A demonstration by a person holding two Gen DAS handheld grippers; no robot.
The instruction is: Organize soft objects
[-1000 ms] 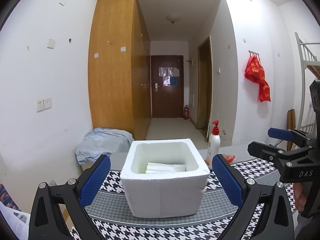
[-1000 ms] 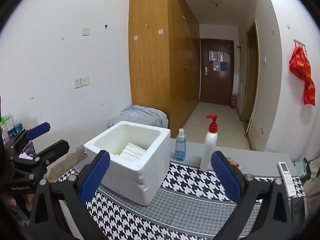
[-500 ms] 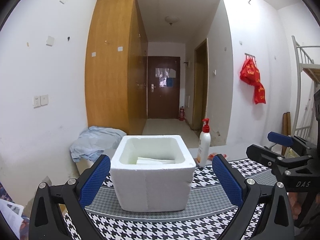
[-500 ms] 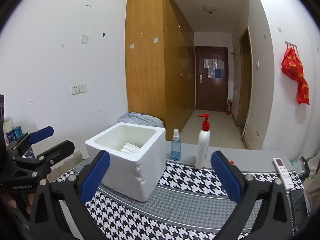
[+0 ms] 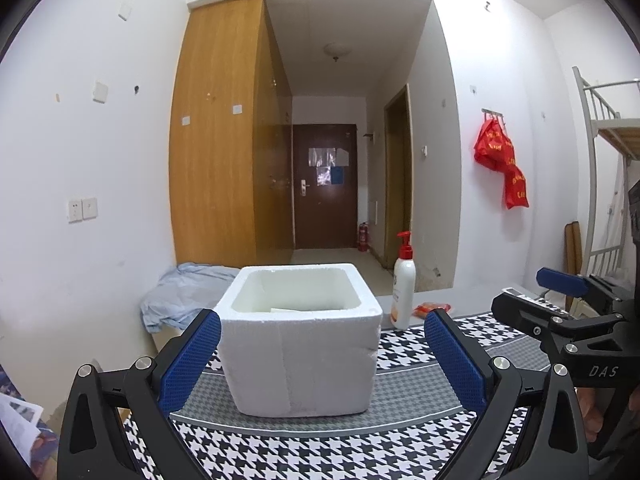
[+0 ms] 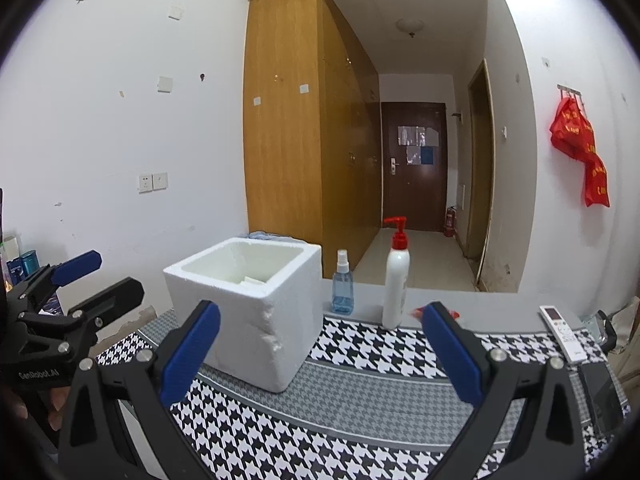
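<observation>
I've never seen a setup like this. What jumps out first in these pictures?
A white foam box stands on a black-and-white houndstooth cloth, straight ahead of the open left gripper; something pale lies inside it. To its right stands a white pump bottle with a red top, and a small blue spray bottle between them. On the far right wall hangs a bright red bag.

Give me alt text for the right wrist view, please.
The open right gripper hangs empty above a houndstooth cloth, facing a white foam box with something white lying inside. A blue spray bottle and pump bottle stand behind; the left gripper is at left.
</observation>
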